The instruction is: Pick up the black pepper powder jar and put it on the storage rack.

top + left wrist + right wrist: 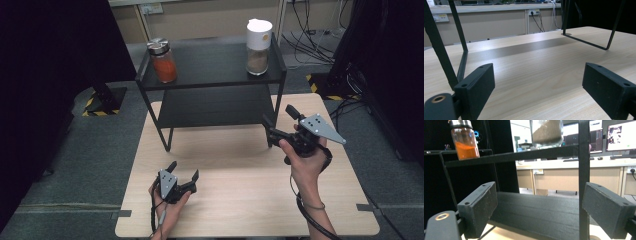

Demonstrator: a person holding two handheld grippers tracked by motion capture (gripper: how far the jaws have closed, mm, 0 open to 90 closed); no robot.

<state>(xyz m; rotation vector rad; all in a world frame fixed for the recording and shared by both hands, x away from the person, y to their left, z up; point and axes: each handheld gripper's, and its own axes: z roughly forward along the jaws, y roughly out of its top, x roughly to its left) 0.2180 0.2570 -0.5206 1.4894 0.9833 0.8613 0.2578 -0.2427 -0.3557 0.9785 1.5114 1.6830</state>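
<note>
A black two-tier shelf stands at the back of the wooden table. On its top tier an orange-powder jar with a metal lid stands at the left, and a brown-powder jar with a white lid at the right. My right gripper hovers open by the shelf's front right leg. In the right gripper view that leg rises just inside the right jaw, with the orange jar and brown jar above. My left gripper rests low near the table's front, open and holding nothing.
Dark curtains flank the table on both sides. Cables lie on the floor at the back right, and striped stand feet sit at the left and right. Bare tabletop stretches between the left gripper and the shelf's legs.
</note>
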